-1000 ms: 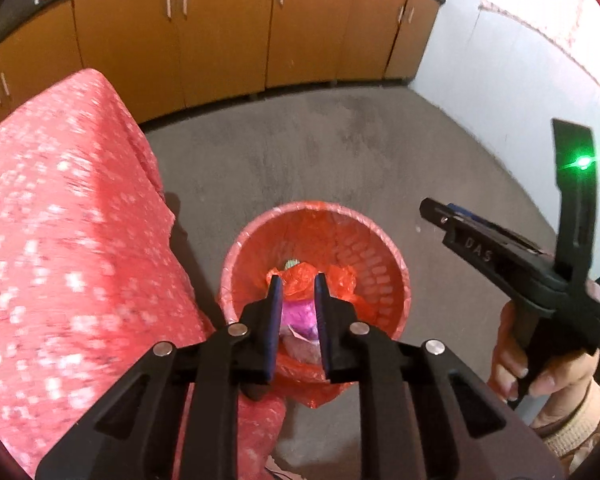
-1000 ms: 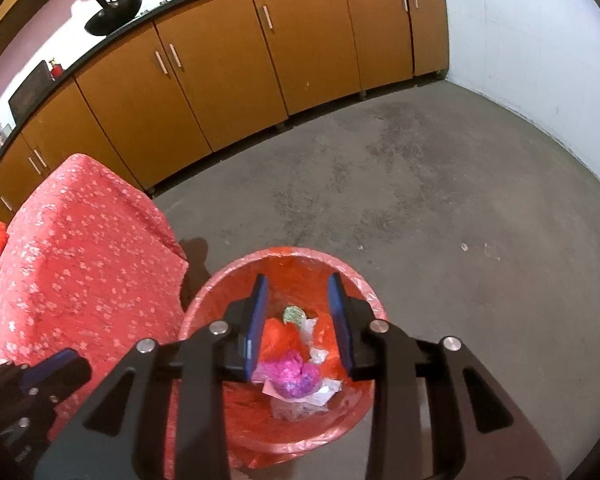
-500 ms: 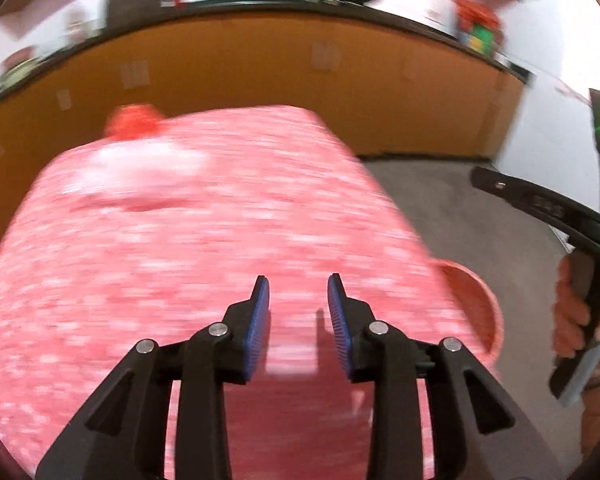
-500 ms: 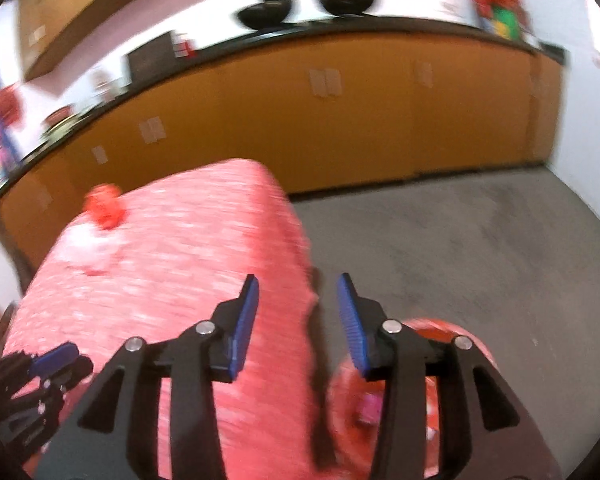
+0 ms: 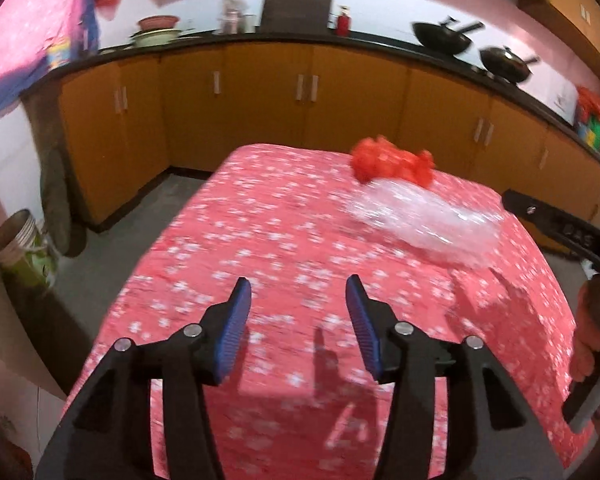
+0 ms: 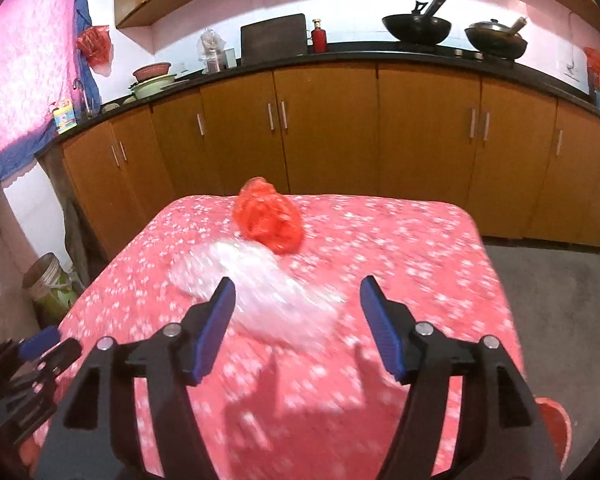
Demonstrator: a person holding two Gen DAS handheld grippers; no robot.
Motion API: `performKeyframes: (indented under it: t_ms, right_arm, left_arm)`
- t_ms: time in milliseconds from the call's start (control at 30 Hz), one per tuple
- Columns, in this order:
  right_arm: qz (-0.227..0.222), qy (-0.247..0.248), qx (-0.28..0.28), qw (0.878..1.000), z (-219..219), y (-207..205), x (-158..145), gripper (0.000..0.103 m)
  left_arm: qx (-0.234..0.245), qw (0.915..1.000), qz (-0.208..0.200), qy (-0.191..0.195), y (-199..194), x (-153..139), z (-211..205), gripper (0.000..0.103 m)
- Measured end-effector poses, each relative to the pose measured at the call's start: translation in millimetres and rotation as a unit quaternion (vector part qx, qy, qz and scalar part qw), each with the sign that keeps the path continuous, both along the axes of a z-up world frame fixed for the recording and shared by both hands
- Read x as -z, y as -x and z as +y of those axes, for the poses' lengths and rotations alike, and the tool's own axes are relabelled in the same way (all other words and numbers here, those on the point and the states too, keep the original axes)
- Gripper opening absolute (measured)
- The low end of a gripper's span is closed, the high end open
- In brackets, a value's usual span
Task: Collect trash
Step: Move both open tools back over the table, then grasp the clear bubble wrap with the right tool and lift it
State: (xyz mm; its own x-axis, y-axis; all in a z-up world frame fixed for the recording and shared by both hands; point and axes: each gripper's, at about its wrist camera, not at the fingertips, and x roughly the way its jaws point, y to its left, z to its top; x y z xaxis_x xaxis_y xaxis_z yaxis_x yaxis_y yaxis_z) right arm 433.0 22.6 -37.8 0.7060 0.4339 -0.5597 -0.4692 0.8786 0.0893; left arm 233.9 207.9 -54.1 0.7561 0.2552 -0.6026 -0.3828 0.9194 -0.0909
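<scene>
A crumpled red plastic bag [image 5: 392, 164] [image 6: 270, 220] and a clear crumpled plastic sheet [image 5: 424, 220] [image 6: 260, 288] lie on the table with the red flowered cloth [image 5: 280, 240] [image 6: 412, 264]. My left gripper [image 5: 296, 320] is open and empty above the near part of the table, well short of the trash. My right gripper [image 6: 296, 324] is open and empty, just short of the clear plastic. The rim of the red trash basket [image 6: 556, 424] shows at the table's lower right.
Orange kitchen cabinets [image 6: 328, 128] under a black counter run behind the table. A steel can [image 5: 24, 248] [image 6: 48, 280] stands on the floor at the left. Grey floor [image 6: 560, 300] lies to the right of the table. The other gripper shows at the view's edge [image 5: 568, 236] [image 6: 24, 364].
Both grippers have swung from above the red basket up and left to face the table. Both jaws have opened wider. The left gripper no longer holds anything over the basket.
</scene>
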Motion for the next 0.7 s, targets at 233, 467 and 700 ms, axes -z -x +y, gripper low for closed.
performKeyframes:
  t_ms: [233, 467, 700]
  right_arm:
    - [0.019, 0.055, 0.016, 0.998, 38.9, -19.3, 32.6, 0.064]
    - [0.037, 0.079, 0.026, 0.996, 41.3, -19.6, 49.7, 0.029]
    - [0.032, 0.058, 0.028, 0.997, 27.5, -9.0, 42.2, 0.003]
  left_arm:
    - [-0.020, 0.9996, -0.018, 0.013, 1.1, -1.8, 35.4, 0.053]
    - [-0.020, 0.9992, -0.022, 0.026, -5.3, 1.2, 47.4, 0.053]
    - [-0.015, 0.9991, -0.024, 0.032, -12.9, 2.4, 44.3, 0.053]
